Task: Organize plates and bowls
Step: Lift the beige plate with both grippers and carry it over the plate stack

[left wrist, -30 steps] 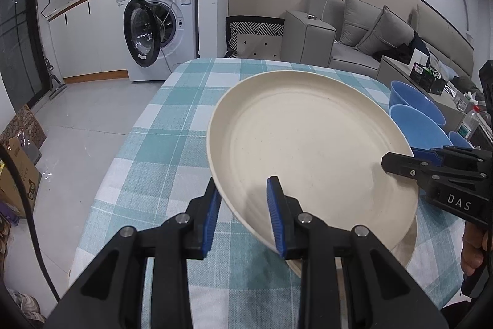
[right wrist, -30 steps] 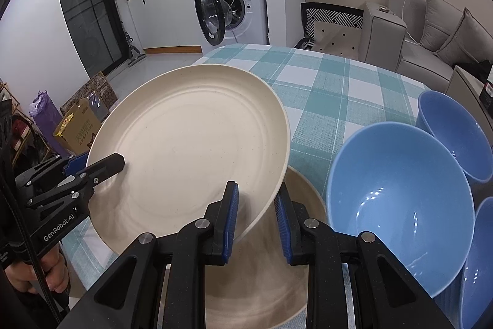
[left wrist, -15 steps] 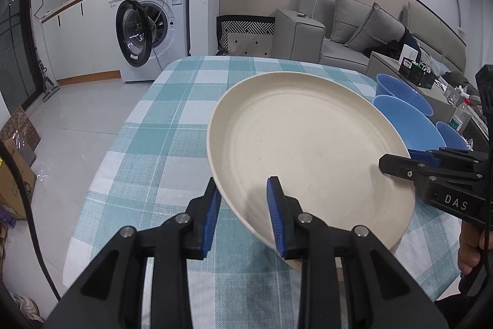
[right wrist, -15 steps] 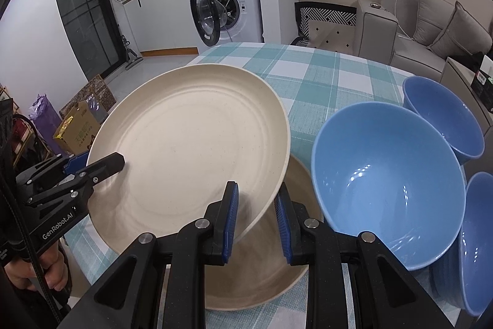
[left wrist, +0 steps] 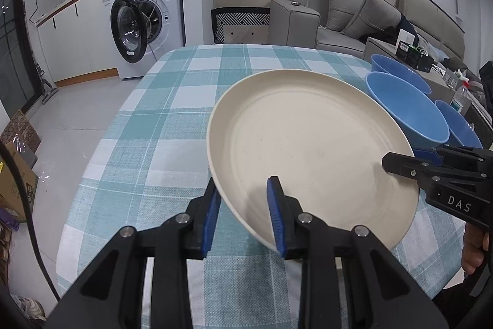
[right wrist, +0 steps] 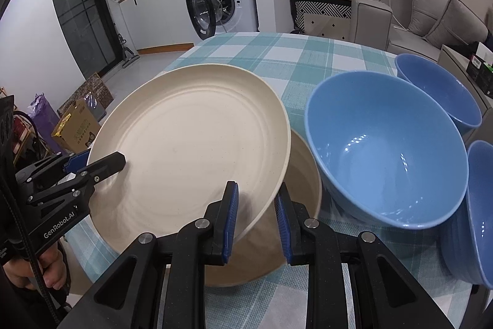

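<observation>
**2 tools grip 1 cream plate above the table**

2 tools hold the same cream plate from opposite sides. The left tool has its blue pads on either side of the plate's near rim, 1 pad under the edge and 1 on the upper face, clamped on it. The right tool pinches the opposite rim in the same way, its fingers closed on the plate's edge. In the left wrist view the right tool reaches in from the right side and meets the plate's rim there; in the right wrist view the left tool comes in from the left and meets the rim on that side.

The plate is tilted and raised off the table, which carries a teal and white checked cloth. Under it, a second cream plate lies flat on the cloth, partly covered by the held one.

3 blue bowls sit to the right of the plates. The large bowl stands just beside the lower plate. A second bowl sits behind it toward the far edge, and a third bowl is at the right margin, close to the large one.
</observation>
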